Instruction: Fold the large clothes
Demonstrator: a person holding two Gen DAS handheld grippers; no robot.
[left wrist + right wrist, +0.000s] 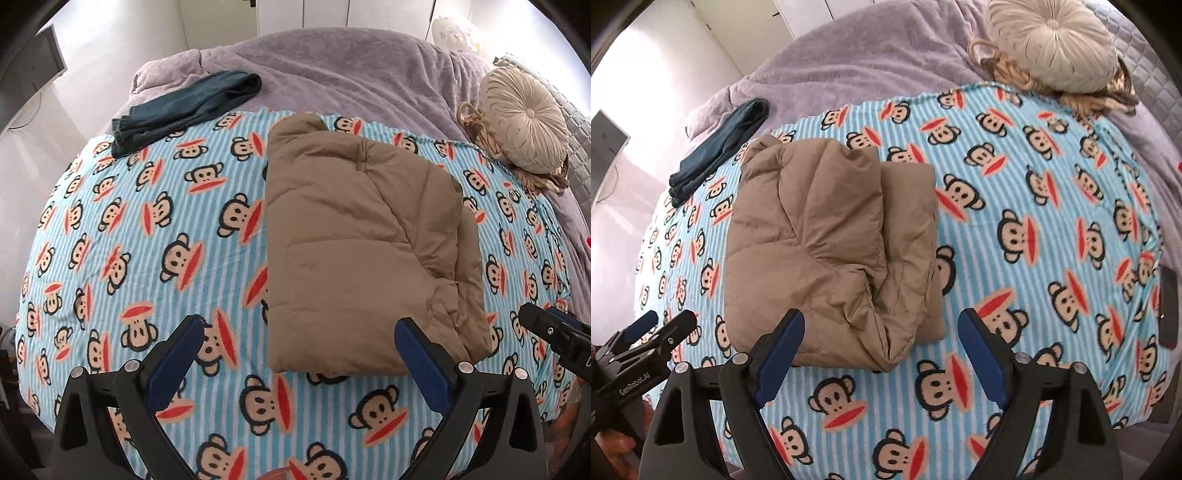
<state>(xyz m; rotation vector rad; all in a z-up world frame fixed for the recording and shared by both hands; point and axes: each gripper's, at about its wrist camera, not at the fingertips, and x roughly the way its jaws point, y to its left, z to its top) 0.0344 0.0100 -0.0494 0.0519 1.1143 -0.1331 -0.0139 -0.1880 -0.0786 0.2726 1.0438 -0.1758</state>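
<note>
A tan puffy jacket [365, 243] lies folded into a thick rectangle on the blue striped monkey-print blanket [147, 229]. It also shows in the right wrist view [827, 251]. My left gripper [299, 332] is open and empty, hovering just in front of the jacket's near edge, its right finger over the near right corner. My right gripper [881, 325] is open and empty above the jacket's near right corner. The right gripper also shows at the left view's right edge [554, 332], and the left gripper at the right view's left edge [650, 332].
Folded dark jeans [184, 107] lie at the blanket's far left corner. A round beige cushion [524, 118] sits at the far right on a lavender bedspread [332, 70]. A dark phone [1168, 306] lies at the blanket's right edge. The bed's near edge is just below the grippers.
</note>
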